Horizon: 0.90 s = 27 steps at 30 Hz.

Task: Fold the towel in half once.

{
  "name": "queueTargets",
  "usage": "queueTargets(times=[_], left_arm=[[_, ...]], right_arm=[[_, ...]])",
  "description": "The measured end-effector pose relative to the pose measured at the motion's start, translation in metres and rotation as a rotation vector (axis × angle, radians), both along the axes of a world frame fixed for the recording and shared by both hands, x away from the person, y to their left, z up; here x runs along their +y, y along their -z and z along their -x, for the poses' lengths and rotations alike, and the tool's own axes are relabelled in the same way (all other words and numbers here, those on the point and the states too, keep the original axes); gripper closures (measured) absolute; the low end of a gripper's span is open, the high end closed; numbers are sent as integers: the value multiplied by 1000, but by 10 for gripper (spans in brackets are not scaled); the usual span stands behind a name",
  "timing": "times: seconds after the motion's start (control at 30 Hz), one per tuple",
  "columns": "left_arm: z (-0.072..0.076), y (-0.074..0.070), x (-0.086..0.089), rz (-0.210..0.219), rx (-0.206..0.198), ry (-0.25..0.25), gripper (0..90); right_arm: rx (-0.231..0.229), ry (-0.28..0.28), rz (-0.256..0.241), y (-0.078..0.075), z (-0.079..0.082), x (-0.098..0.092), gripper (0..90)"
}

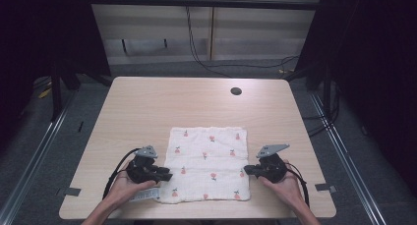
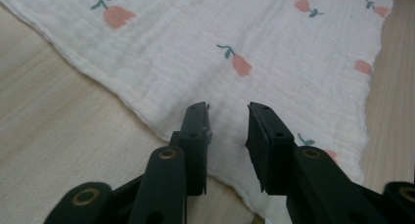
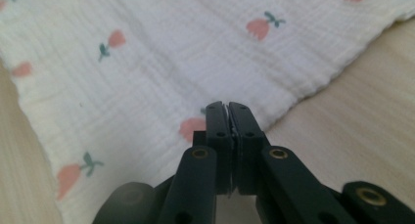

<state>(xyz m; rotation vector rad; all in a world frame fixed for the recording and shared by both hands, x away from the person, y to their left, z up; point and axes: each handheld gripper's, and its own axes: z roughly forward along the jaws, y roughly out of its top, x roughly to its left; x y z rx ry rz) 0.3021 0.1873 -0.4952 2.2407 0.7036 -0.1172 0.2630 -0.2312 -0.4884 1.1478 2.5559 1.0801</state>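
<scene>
**Cloth flat on the table, 2 grippers at its sides**

A white, crinkled muslin cloth (image 1: 208, 163) printed with small pink tulips on green stems lay spread nearly square in the lower middle of the high view, on a pale wood-grain table (image 1: 147, 102) with rounded corners. Its hemmed edges looked soft and slightly wavy, and a small label stuck out at its lower left corner.

The left gripper (image 1: 167, 176) sat at the cloth's left edge in the lower left of the frame. In its own view its 2 black jaws stood apart over the hem, with fabric visible between them. The right gripper (image 1: 247, 169) sat at the cloth's right edge; in its own view its jaws were pressed together, tips over the cloth near the hem, and I could not tell whether any fabric was caught.

Bare tabletop stretched across the upper half of the high view, broken by 1 dark round hole (image 1: 236, 91) at upper right.
</scene>
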Motion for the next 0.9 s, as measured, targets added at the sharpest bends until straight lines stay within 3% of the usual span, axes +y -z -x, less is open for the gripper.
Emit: queueTargets(times=[0.1, 0.2, 0.3, 0.43, 0.53, 0.6, 0.63, 0.7, 0.8, 0.87, 0.9], left_arm=[[-5, -2, 5, 25, 2, -18, 662], [-12, -3, 8, 38, -8, -73, 627], [-21, -5, 6, 8, -24, -127, 557], [-31, -10, 2, 0, -35, -197, 495], [-37, -16, 0, 31, -58, -204, 491], [-43, -18, -3, 26, -77, -204, 496], [-46, -19, -4, 30, -90, -212, 487], [-53, -18, -6, 47, -76, -210, 495], [-60, -12, -11, 17, -68, -225, 458], [-60, -4, -12, 23, -54, -207, 486], [-59, -1, -14, 3, -56, -198, 497]], right_arm=[[-16, 13, -47, -5, -5, -2, 836], [-18, 26, -66, -7, -10, -3, 785], [-30, 31, -82, -9, -15, -3, 734], [-40, 46, -89, -14, -26, -7, 687], [-36, 49, -87, -17, -36, -11, 655], [-36, 45, -73, -20, -44, -13, 649], [-40, 48, -91, -22, -48, -15, 643], [-47, 50, -103, -26, -56, -16, 629], [-50, 48, -120, -29, -67, -16, 621], [-51, 58, -128, -29, -74, -15, 610], [-60, 66, -124, -29, -77, -15, 602]])
